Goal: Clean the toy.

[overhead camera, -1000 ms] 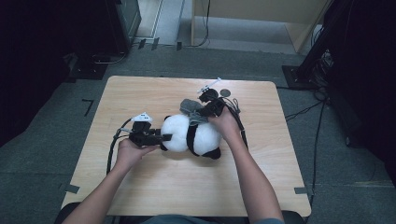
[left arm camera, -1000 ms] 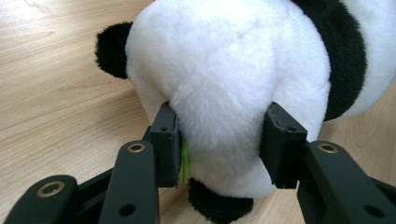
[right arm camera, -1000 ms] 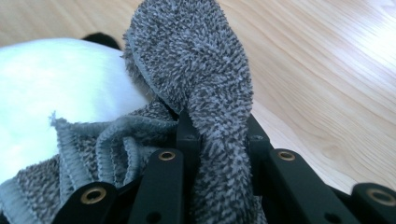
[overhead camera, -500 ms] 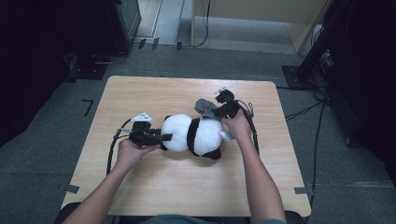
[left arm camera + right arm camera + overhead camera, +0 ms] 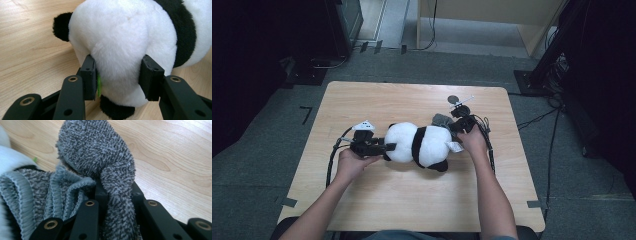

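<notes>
**Dressing the panda: sock drawn down to its far end**

Holding the plush panda by its white end, the left gripper has its jaws pressed into the fur on both sides. The right gripper, jaws clamped on a fold of the grey fuzzy sock, has swung from above the panda's back towards the table's right edge over the last second, and now sits at the toy's right end. That likely means the sock is being pulled along or off the body. The panda lies across the middle of the table. Bare wood lies open towards the far edge and near edge; the right edge is closer.
</notes>
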`<state>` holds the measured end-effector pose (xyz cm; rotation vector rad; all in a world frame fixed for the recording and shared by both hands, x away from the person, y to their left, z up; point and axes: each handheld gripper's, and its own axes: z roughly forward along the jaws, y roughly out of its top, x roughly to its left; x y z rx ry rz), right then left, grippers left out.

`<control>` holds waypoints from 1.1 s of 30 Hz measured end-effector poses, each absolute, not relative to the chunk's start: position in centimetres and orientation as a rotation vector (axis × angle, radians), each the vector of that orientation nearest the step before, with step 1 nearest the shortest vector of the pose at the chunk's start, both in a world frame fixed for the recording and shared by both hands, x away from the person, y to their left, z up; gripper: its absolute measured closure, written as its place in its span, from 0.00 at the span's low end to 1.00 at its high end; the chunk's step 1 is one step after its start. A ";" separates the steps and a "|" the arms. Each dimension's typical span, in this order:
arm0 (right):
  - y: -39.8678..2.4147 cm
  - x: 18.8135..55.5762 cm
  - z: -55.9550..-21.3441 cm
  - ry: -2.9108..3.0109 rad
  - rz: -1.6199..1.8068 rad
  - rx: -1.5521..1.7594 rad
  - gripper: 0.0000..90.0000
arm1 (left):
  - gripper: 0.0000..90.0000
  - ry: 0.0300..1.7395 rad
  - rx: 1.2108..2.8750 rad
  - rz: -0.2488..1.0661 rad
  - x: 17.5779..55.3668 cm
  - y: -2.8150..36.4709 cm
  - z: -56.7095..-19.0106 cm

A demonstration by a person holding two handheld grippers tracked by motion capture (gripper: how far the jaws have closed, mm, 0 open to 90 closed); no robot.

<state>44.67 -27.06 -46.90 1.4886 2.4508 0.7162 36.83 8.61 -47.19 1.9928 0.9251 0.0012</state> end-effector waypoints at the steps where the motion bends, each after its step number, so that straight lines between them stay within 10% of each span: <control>1: -27.1 44.7 -47.0 2.451 0.703 1.493 0.85 | 0.61 0.924 1.993 0.001 36.8 8.6 -47.2; 11: -29.0 44.3 -47.4 2.375 0.674 1.578 0.86 | 0.61 0.917 1.985 -0.014 36.8 8.9 -47.4; 33: -24.0 38.8 -36.6 2.359 1.018 1.257 0.86 | 0.58 0.887 1.959 -0.012 36.8 9.2 -47.7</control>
